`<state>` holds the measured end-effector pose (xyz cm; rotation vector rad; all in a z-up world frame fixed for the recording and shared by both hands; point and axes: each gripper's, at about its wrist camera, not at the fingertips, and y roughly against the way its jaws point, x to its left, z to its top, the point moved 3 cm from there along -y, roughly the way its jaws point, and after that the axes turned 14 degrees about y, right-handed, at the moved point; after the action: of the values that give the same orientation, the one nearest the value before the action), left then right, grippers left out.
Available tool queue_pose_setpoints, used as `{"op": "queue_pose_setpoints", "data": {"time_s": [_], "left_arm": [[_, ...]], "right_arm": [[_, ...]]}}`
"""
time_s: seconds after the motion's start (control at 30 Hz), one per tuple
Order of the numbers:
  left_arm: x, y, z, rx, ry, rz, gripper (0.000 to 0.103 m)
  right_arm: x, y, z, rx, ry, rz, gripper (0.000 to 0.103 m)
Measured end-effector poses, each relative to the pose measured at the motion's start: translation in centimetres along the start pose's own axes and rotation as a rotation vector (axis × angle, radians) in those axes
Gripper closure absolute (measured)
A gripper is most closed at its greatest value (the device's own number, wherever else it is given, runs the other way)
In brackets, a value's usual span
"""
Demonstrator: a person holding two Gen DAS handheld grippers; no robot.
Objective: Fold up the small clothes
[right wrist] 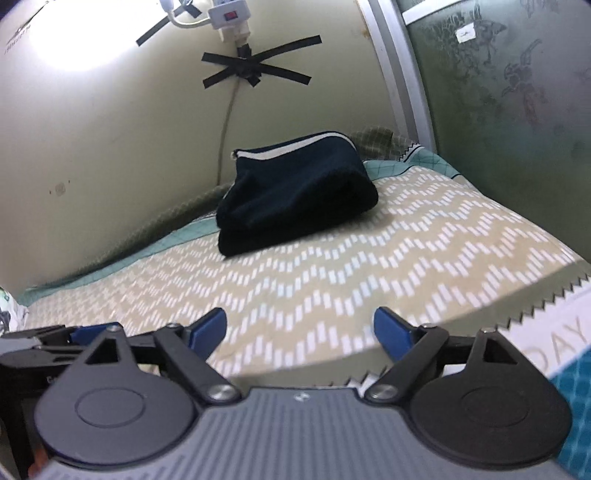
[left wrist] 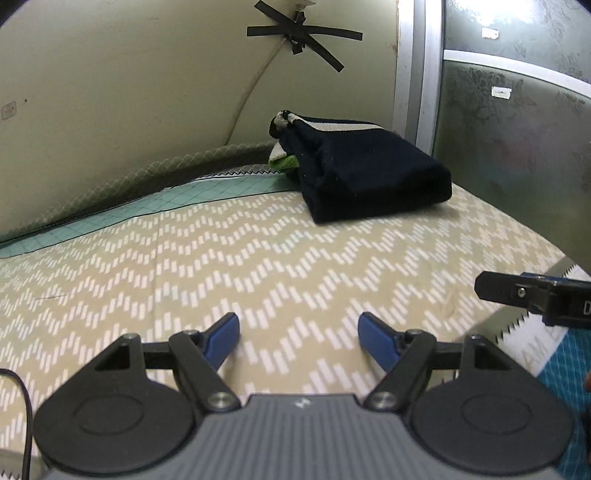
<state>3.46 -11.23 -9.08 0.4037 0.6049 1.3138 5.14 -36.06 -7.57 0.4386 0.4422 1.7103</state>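
A folded dark navy garment (left wrist: 365, 173) with a white trim lies at the far side of the patterned cloth, near the wall; it also shows in the right wrist view (right wrist: 295, 195). A bit of green cloth (left wrist: 284, 162) sticks out under its left edge. My left gripper (left wrist: 299, 339) is open and empty, hovering over the cloth well short of the garment. My right gripper (right wrist: 299, 332) is open and empty, also short of the garment. The right gripper's finger shows at the right edge of the left wrist view (left wrist: 524, 291).
A beige zigzag-patterned cloth (left wrist: 221, 266) covers the surface, with a teal border (left wrist: 110, 218) at the far left. The wall (left wrist: 129, 92) carries taped cables and a power strip (right wrist: 229, 14). A frosted glass panel (left wrist: 517, 129) stands at the right.
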Motion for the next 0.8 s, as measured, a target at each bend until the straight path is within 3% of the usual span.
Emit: {"op": "queue_pose_setpoints", "data": {"time_s": [0.8], "left_arm": [[-0.1,0.8,-0.7,-0.019,-0.041,0.059,0.025]], "right_arm": [[1.0,2.0,-1.2,-0.011,-0.006,-0.041,0.018]]}}
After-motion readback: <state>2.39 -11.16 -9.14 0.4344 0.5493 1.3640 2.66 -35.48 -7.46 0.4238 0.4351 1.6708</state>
